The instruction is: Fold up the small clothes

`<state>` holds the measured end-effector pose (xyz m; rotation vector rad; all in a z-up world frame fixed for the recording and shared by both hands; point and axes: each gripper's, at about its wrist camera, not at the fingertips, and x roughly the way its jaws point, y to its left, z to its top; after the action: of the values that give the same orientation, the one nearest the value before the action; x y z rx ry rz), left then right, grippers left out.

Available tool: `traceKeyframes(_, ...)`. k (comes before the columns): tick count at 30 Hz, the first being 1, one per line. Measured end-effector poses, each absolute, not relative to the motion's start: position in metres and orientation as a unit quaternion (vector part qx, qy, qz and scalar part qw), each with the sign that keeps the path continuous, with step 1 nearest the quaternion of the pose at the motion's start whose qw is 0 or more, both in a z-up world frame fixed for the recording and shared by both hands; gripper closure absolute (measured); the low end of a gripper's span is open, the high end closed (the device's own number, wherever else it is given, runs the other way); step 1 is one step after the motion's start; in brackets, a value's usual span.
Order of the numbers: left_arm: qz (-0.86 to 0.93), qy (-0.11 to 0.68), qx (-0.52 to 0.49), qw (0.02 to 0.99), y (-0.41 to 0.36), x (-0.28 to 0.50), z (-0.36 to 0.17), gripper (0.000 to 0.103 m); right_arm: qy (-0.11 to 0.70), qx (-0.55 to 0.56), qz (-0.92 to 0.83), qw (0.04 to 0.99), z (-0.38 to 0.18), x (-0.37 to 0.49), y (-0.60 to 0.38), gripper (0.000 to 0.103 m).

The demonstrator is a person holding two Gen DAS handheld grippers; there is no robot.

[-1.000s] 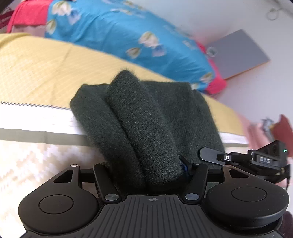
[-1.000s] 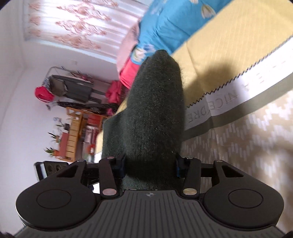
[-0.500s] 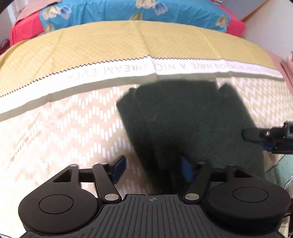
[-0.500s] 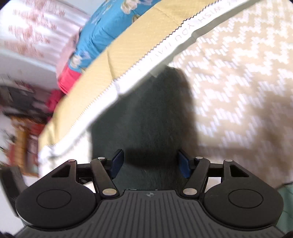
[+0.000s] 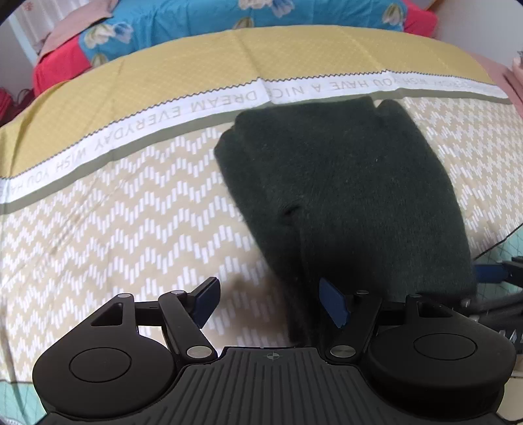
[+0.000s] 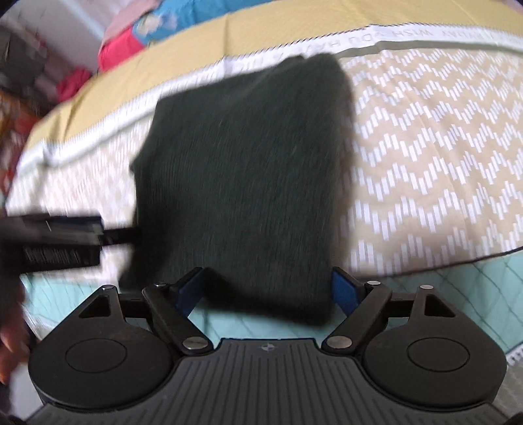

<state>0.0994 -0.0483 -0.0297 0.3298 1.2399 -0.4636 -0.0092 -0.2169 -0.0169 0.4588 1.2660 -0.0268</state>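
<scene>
A dark green knit garment (image 5: 343, 196) lies folded into a flat rectangle on the chevron bed sheet (image 5: 114, 229). My left gripper (image 5: 270, 300) is open at the garment's near left corner; the fabric edge runs past the right pad (image 5: 333, 304) without being pinched. In the right wrist view the garment (image 6: 245, 179) is blurred, with its near edge between the fingers of my right gripper (image 6: 266, 291). Those jaws are opening and the pads stand just outside the cloth. Each gripper shows at the edge of the other's view, the right one (image 5: 497, 274) and the left one (image 6: 65, 238).
A white lettered band (image 5: 228, 101) and a yellow stretch (image 5: 228, 59) cross the bed beyond the garment. A blue floral quilt (image 5: 261, 13) and red bedding (image 5: 55, 68) lie at the far end. A teal quilted cover (image 6: 441, 294) borders the near edge. A hand (image 6: 9, 336) shows at left.
A second ago both grippers held the garment up, shut on its folds. It now lies flat on the sheet, both pairs of jaws have opened, and both views have tipped down toward the bed.
</scene>
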Motion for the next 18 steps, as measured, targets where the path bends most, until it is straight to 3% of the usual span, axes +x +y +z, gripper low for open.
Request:
traceKeyframes(5,-0.184,0.567,0.167,0.785,-0.04,0.084,-0.014,0.0,0.61,0.143,0.005,0.779,-0.014,-0.027,-0.197,0.017)
traceKeyframes(18,-0.155,0.557,0.173,0.798,-0.031,0.056,0.013,0.0,0.575,0.105,-0.007,0.812,0.033,-0.06,-0.193,0.015)
